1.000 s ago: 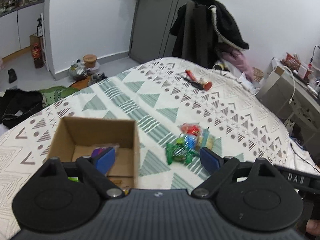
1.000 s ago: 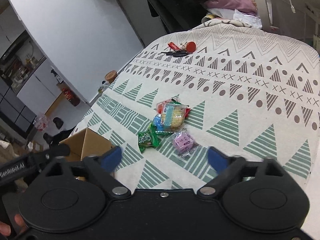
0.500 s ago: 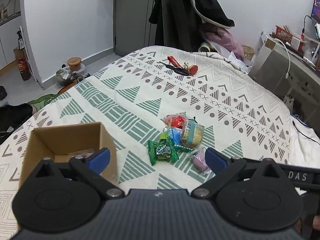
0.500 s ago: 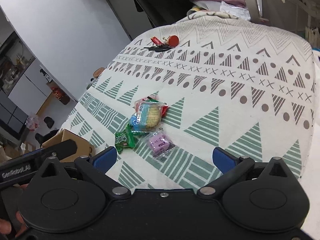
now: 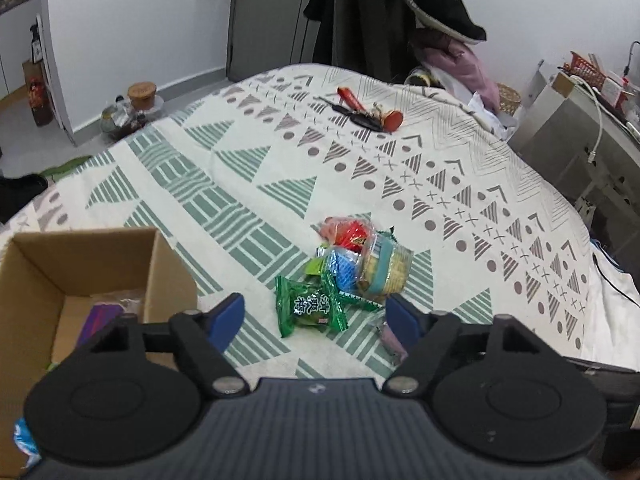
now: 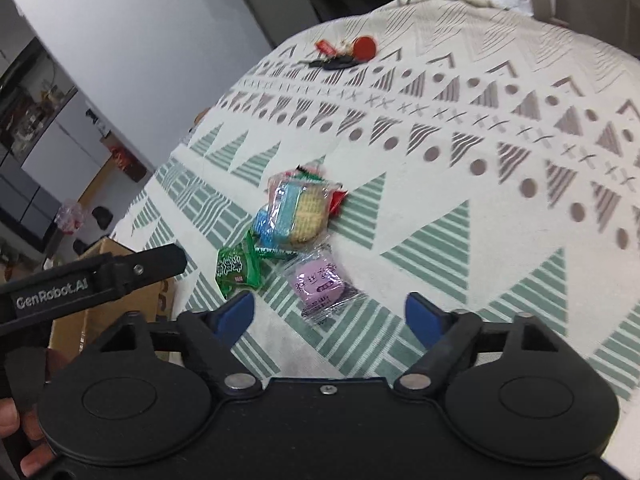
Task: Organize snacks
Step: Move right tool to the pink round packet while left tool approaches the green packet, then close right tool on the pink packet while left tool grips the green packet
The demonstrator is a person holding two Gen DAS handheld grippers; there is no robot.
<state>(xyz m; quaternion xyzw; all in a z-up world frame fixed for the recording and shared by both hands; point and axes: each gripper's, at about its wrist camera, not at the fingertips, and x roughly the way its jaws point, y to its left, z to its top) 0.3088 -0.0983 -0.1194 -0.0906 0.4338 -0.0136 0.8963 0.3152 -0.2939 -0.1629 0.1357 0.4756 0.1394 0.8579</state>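
Cardboard box (image 5: pixel 100 272): open-topped on patterned bedspread (image 5: pixel 440 184), left of snack pile.
Left gripper (image 5: pixel 314 316): fingers apart, closing, hovering over green packet (image 5: pixel 310 306).
Right gripper (image 6: pixel 330 314): fingers apart, closing above pink packet (image 6: pixel 320 282), nothing clamped.

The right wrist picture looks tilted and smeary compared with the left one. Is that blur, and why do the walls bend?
Right wrist view: tilted, with the far pattern of the bedspread smeared by motion, though the pink snack packet reads fairly sharp. Left wrist view: steadier, and the green snack packet shows crisp lettering. Both: fisheye lenses bow the walls and bed edges; the light is soft, without hard shadows.
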